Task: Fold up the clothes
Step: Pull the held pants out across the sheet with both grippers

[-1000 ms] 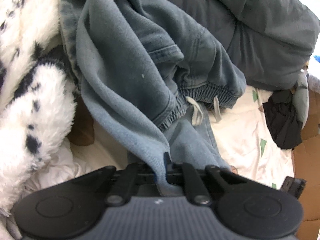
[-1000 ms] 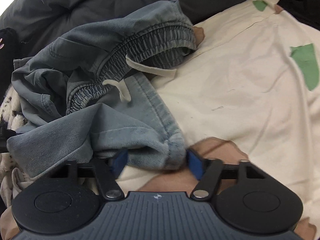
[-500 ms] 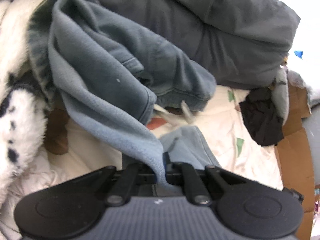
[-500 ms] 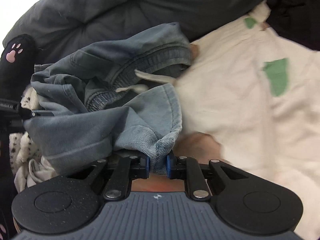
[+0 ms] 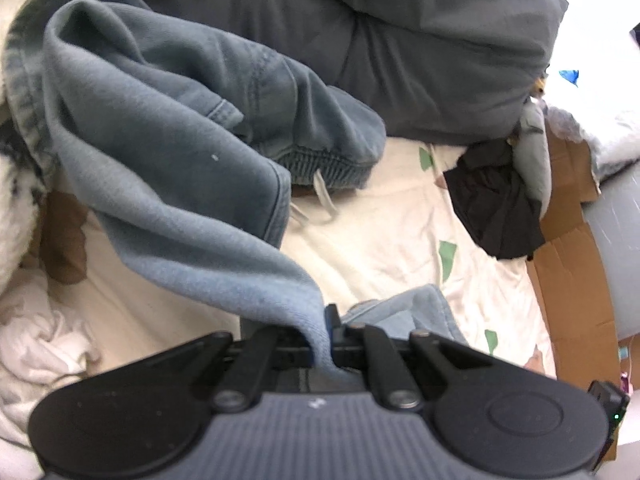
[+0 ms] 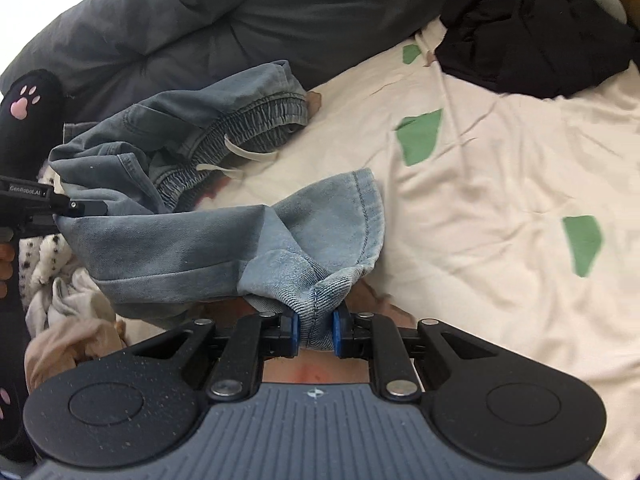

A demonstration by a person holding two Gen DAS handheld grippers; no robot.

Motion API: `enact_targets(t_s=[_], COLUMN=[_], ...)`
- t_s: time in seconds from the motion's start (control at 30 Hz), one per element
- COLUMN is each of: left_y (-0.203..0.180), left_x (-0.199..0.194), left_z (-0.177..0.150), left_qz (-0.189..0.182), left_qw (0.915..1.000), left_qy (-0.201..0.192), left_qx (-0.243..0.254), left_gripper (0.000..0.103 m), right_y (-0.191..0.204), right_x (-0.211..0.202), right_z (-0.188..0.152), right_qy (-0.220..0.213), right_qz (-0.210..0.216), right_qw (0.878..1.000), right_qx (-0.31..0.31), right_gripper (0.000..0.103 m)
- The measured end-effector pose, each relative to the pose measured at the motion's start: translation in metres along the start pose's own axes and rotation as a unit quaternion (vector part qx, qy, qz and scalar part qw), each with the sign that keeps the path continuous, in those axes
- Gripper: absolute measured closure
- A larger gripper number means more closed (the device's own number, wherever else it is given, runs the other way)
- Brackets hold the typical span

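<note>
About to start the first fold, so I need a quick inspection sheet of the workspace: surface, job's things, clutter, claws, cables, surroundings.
Surface: cream bedsheet with green patches, wrinkled, partly bare.
Job's things: blue denim trousers, crumpled; elastic waistband with white drawstring lies on the sheet, two edges lifted.
Clutter: black garment, white crumpled cloth, white spotted fluffy item, pale cloth.
Claws: left claw shut on a trouser edge; right claw has just closed, and grips a bunched hem.
Cables: nothing seen.
Surroundings: dark grey duvet behind the trousers, cardboard at the bed's edge.
</note>
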State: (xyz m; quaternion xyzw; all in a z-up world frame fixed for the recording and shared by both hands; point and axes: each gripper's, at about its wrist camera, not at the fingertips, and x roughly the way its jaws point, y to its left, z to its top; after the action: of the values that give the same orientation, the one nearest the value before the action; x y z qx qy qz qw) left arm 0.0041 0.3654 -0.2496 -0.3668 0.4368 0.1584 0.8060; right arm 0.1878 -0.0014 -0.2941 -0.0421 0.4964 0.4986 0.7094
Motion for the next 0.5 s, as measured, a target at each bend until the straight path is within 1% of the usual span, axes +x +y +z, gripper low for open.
enact_targets(t_s=[0.23,0.33,0.5], left_y=[-0.013,-0.024,-0.045], left_x=[0.005,0.008,0.015], left_z=[-0.005,-0.007,-0.012], left_qz=[-0.017,-0.03,-0.056], left_qw=[0.9997,0.9993,0.9976], left_qy=[0.012,0.017,0.028], left_qx=[0.008,0.013,0.029], left_gripper=[0.099,0.099,0.099], right_y=[-0.016,-0.023,-0.037], right_x=[-0.043,-0.064,-0.105], right_z=[-0.006,-0.01,-0.02], right_qy=[0.006,0.012,0.011], right_qz=[-0.021,-0.034,-0.055], right_qw=[1.0,0.999,0.998], right_qx=[-0.014,-0.022,-0.013], right_gripper=[0.089,0.089,0.089])
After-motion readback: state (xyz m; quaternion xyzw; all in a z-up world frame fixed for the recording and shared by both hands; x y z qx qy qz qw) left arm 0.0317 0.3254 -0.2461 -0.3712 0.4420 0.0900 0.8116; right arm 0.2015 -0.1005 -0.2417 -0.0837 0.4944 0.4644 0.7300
